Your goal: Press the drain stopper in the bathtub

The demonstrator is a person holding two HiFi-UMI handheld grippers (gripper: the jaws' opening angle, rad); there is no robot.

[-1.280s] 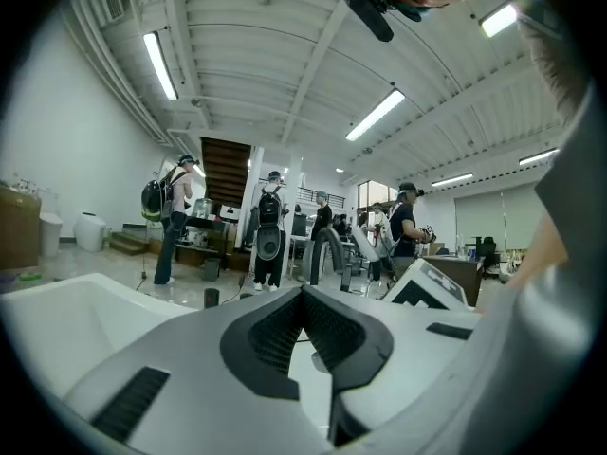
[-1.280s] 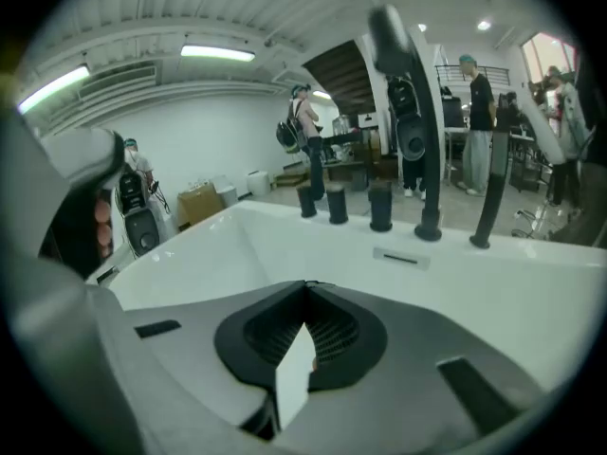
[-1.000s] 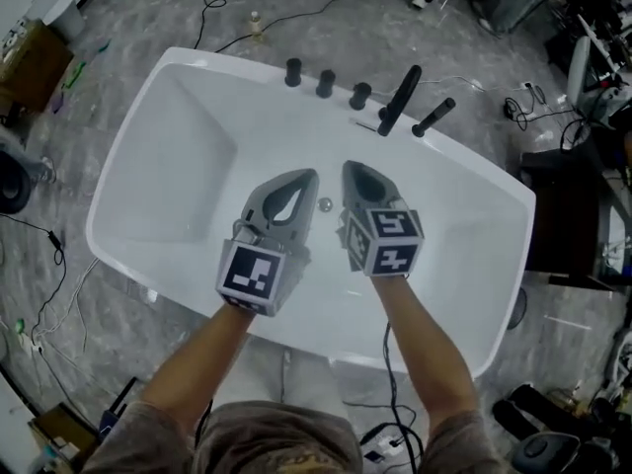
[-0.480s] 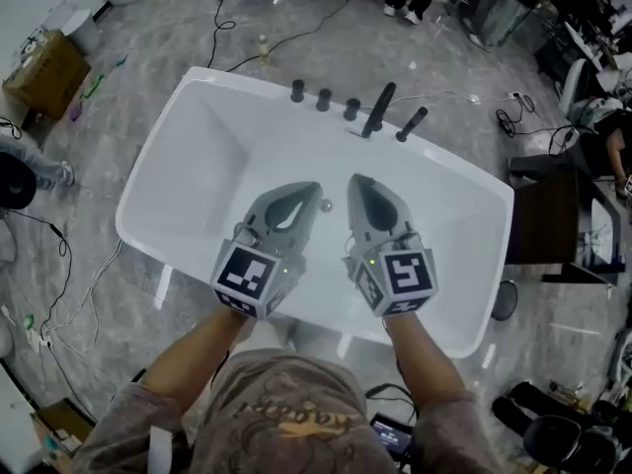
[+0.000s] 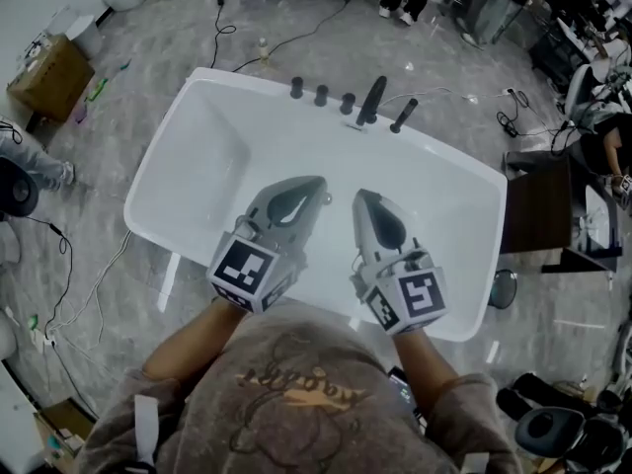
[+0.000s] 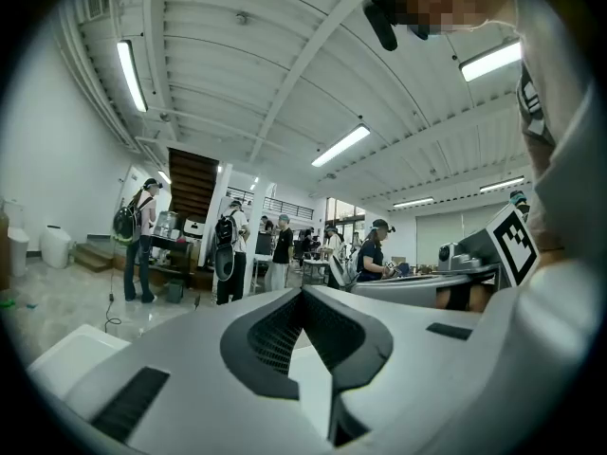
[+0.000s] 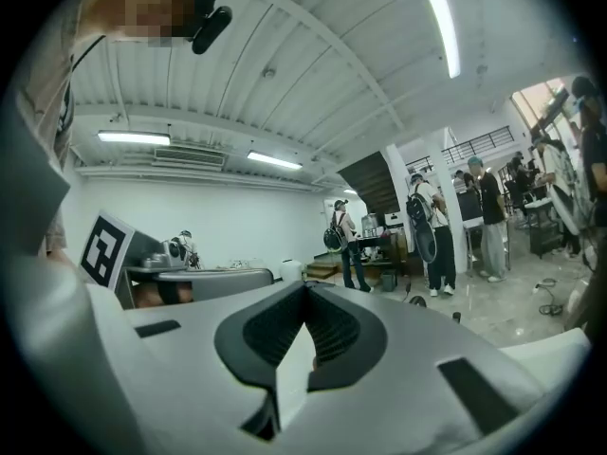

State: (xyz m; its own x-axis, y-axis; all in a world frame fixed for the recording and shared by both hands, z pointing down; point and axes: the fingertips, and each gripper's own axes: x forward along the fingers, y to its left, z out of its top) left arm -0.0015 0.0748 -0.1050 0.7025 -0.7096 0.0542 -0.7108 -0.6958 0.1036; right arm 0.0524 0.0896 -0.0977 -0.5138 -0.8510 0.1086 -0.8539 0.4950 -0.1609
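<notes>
The drain stopper (image 5: 326,198) is seen in the head view as a small round, metal-coloured disc on the white floor of the bathtub (image 5: 197,156), about midway along its length. It is too small for its height to be judged, so it cannot be told whether it is pressed down or raised.

The left tongs (image 5: 317,182) are held over the tub with the tip just at 9 o'clock of the stopper. The right tongs (image 5: 361,197) are held with the tip at 3 o'clock of it, so the stopper lies between the two tips. Contact with either cannot be made out.

In the left gripper view the left tongs (image 6: 303,290) are closed tip to tip with nothing between them. The same is seen of the right tongs (image 7: 305,287) in the right gripper view.

At 12 o'clock of the stopper, three dark knobs (image 5: 321,95) and a dark spout (image 5: 373,101) are set on the far rim.

The near rim at 6 o'clock is partly covered by the person's grey shirt (image 5: 296,403). Both gripper views are filled by ceiling and room.
</notes>
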